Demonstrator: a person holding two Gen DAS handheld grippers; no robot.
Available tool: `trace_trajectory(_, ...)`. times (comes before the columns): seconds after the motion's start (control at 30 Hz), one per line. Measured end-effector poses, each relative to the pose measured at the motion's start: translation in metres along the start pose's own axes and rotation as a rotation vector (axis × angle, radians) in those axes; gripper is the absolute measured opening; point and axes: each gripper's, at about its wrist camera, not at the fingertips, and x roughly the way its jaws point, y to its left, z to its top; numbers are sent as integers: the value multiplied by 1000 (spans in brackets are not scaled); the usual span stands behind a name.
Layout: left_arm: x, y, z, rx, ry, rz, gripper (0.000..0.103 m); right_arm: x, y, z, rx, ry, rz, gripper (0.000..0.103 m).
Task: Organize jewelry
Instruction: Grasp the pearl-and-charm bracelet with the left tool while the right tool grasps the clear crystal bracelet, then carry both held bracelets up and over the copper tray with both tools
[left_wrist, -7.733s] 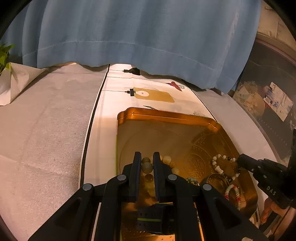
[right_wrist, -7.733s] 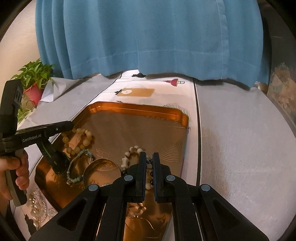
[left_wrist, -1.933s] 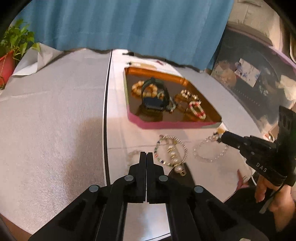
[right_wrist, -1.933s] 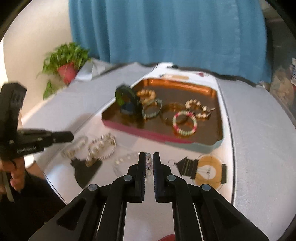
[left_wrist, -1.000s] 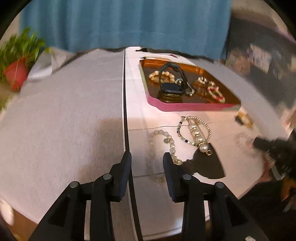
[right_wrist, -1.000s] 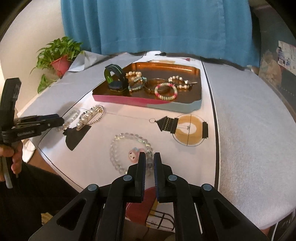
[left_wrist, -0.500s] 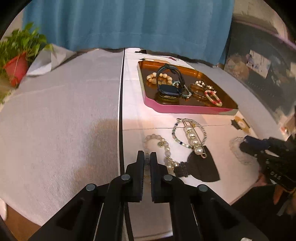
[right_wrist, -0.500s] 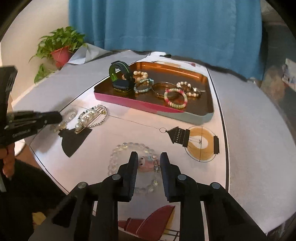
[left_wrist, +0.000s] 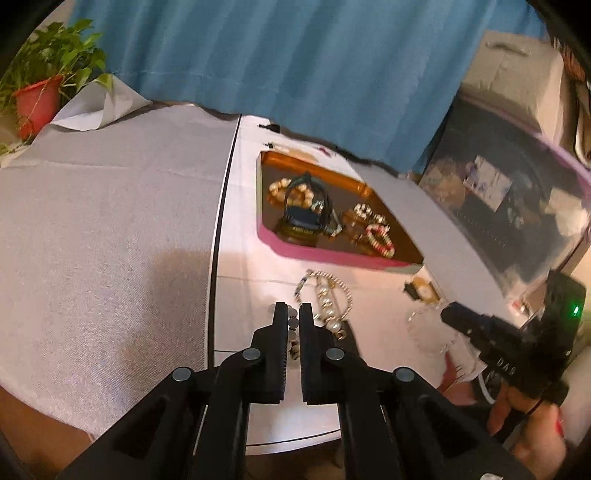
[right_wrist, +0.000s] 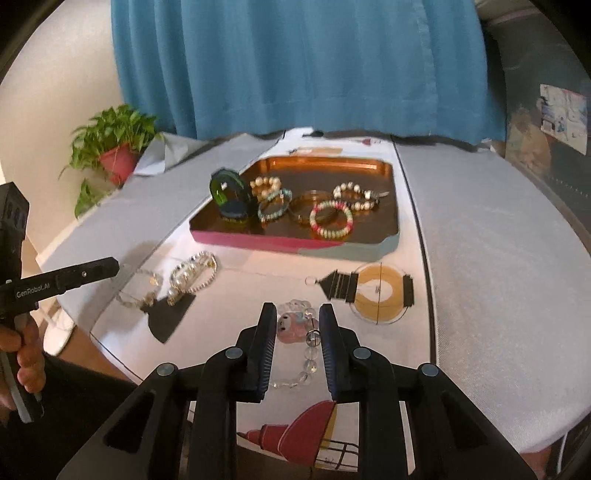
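Note:
A copper tray (right_wrist: 384, 167) (left_wrist: 288, 252) holds a dark smartwatch (right_wrist: 227, 195), beaded bracelets and a bangle. On the white cloth in front of it lie a pale stone chain (right_wrist: 140, 293), a pearl bracelet (right_wrist: 192, 275) (left_wrist: 328, 299) and a clear bead bracelet with a pink charm (right_wrist: 295, 328). My left gripper (left_wrist: 293, 314) has its jaws nearly closed around the pale chain's beads, low over the cloth. My right gripper (right_wrist: 297, 325) is open, its fingers straddling the pink charm bracelet.
A potted plant (right_wrist: 118, 155) stands at the table's far left corner. A blue curtain (right_wrist: 295, 66) hangs behind. The white cloth runner has printed lamp drawings (right_wrist: 373, 288). The table's near edge is just under both grippers.
My left gripper opened, then closed to a narrow gap over the pale chain and moved in on it. My right gripper opened and came down around the pink charm bracelet.

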Motion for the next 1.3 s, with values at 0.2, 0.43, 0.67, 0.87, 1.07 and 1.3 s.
trace_trajectory(0.2, -7, -18, 16, 35, -25, -36, 4, -12, 3, 8, -23, -22, 0, 24)
trace_trajectory(0.43, -26, -43, 43, 86, -96, -105, 3, -37, 6, 35, -62, -73, 7, 24)
trace_trajectory(0.67, -38, -80, 79, 175, -152, -104, 4, -60, 6, 72, -84, -146, 19, 24)
trace_trajectory(0.87, -42, -111, 105, 244, -201, -115, 4, -80, 10, 110, -126, -238, 35, 24)
trace_trajectory(1.07, -32, -132, 119, 327, -227, -127, 4, -90, 12, 141, -173, -305, 37, 24)
trace_trajectory(1.3, 0, -136, 131, 335, -228, -158, 4, -73, 3, 153, -179, -332, 50, 24)
